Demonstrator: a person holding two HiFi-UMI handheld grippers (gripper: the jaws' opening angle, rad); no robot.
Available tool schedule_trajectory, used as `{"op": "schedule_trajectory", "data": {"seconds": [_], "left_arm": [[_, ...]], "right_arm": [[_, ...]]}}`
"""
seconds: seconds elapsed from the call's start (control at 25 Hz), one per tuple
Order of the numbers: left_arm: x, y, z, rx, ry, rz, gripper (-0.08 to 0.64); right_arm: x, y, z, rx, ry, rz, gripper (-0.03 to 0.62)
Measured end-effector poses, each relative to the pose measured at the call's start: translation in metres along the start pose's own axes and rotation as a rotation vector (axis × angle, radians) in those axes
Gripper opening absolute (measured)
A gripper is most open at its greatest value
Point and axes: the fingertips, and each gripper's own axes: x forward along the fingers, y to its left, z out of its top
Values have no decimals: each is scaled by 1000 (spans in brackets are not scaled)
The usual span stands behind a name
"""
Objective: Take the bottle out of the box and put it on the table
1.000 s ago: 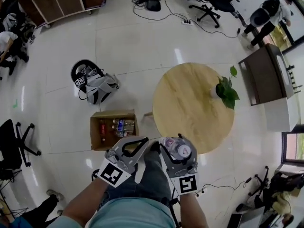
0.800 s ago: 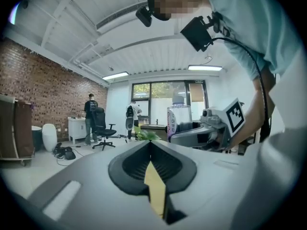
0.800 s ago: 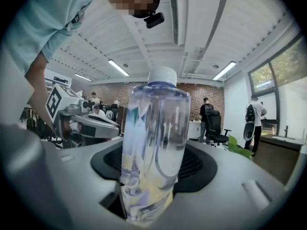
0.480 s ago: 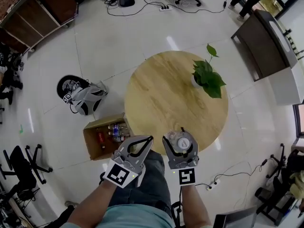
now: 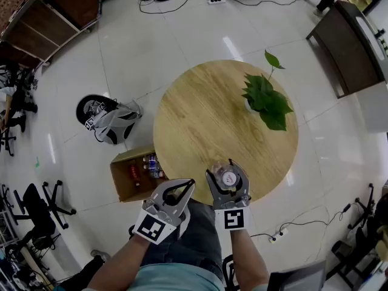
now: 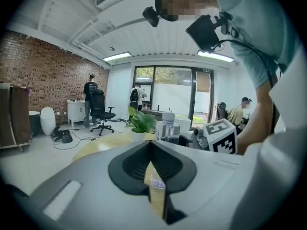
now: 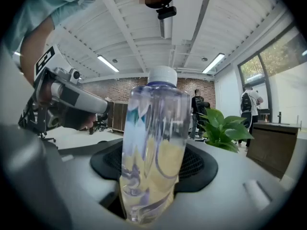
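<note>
My right gripper (image 5: 227,173) is shut on a clear bottle (image 7: 152,147) with a white cap, held upright. In the head view the bottle (image 5: 229,178) hangs over the near edge of the round wooden table (image 5: 206,120). My left gripper (image 5: 190,184) is just left of it, jaws shut with nothing in them, also at the table's near edge. The open cardboard box (image 5: 124,183) stands on the floor left of the table, with several bottles (image 5: 140,168) still inside. The left gripper view shows the held bottle (image 6: 168,125) to its right.
A potted plant (image 5: 265,99) stands on the far right part of the table. A grey bag (image 5: 115,121) lies on the floor beyond the box. Office chairs (image 5: 45,205), floor cables (image 5: 200,2) and a dark cabinet (image 5: 348,38) ring the room. People stand far off.
Both grippers have moved forward from above the floor by the box to the table's near edge, and the bottle came with the right one. The box now lies behind and left of them.
</note>
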Motion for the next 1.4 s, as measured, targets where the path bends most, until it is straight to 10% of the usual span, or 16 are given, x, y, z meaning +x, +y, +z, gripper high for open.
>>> {"op": "schedule_trajectory", "data": {"seconds": [0.32,0.72,1.08,1.4], "left_arm": [[10,-5,-2,12,38,1,11],[-5,-12,16,37,2,13,11],[-65,-37,39,116,-98,-69,11],[-167,-63,77,177,-250,-110,11]], "right_arm": [[-6,15,-29,-157,96,122,318],[-23,11,-9,-211,110,76,360],[-90,26,80,-61,-55,-145,360],[-133,160,167,-88,-153,-11,360]]}}
